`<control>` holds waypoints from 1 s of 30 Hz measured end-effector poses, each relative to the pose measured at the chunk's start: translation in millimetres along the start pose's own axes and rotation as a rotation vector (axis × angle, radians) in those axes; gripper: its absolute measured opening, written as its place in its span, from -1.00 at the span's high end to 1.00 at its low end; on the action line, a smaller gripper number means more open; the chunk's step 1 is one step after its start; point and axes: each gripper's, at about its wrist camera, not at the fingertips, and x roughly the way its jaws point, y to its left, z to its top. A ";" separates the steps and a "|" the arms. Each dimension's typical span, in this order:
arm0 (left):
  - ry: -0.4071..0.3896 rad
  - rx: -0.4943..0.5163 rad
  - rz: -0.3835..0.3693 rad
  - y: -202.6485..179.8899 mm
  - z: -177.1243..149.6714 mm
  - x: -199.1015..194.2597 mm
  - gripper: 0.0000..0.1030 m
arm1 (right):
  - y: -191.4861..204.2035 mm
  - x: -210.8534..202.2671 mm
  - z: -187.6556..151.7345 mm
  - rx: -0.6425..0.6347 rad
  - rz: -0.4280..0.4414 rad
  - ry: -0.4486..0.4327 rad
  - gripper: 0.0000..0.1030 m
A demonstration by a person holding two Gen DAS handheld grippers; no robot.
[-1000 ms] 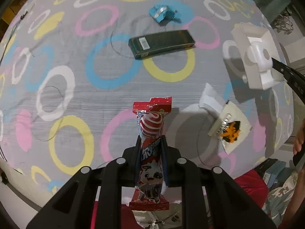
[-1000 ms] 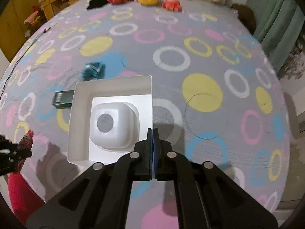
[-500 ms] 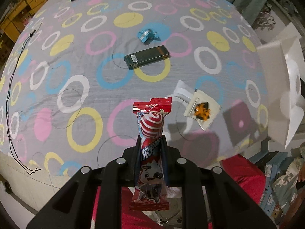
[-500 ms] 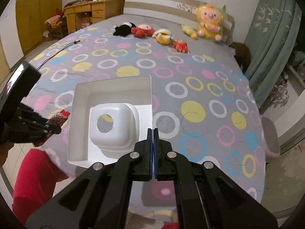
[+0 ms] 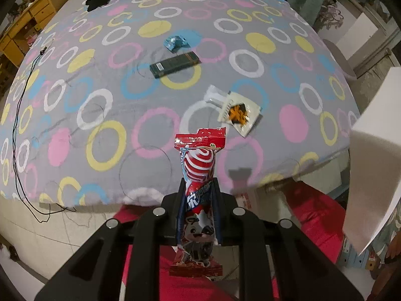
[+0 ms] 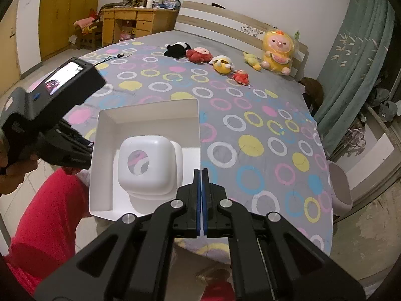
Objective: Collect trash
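My left gripper (image 5: 198,188) is shut on a red and white snack wrapper (image 5: 198,165) that stands upright between the fingers, held off the bed's near edge. My right gripper (image 6: 201,173) is shut on the right wall of a white box (image 6: 150,115) with a white moulded insert (image 6: 146,160) inside; the box also shows at the right edge of the left wrist view (image 5: 371,165). Still on the bed lie a dark green box (image 5: 175,64), a blue crumpled wrapper (image 5: 175,42) and a white packet with an orange print (image 5: 236,111).
The bed has a grey cover with coloured rings (image 5: 100,95). Plush toys (image 6: 220,62) line its far end. A black cable (image 5: 17,125) runs along the left side. A wooden desk (image 6: 137,22) and green curtains (image 6: 356,57) stand beyond. A red-clad body (image 6: 42,213) is below.
Both grippers have pulled back and risen away from the bed, each still holding its item. The white box has lifted off the bed and now hangs beside the left gripper.
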 end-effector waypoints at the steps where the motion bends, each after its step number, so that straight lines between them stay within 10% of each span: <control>1: 0.003 0.002 -0.006 -2.6 -3.9 0.5 0.64 | 2.0 -2.7 -3.2 -0.002 0.002 0.001 0.96; 30: 0.116 0.027 -0.075 -46.4 -80.1 70.9 0.64 | 42.5 13.3 -122.2 0.096 0.028 0.195 0.96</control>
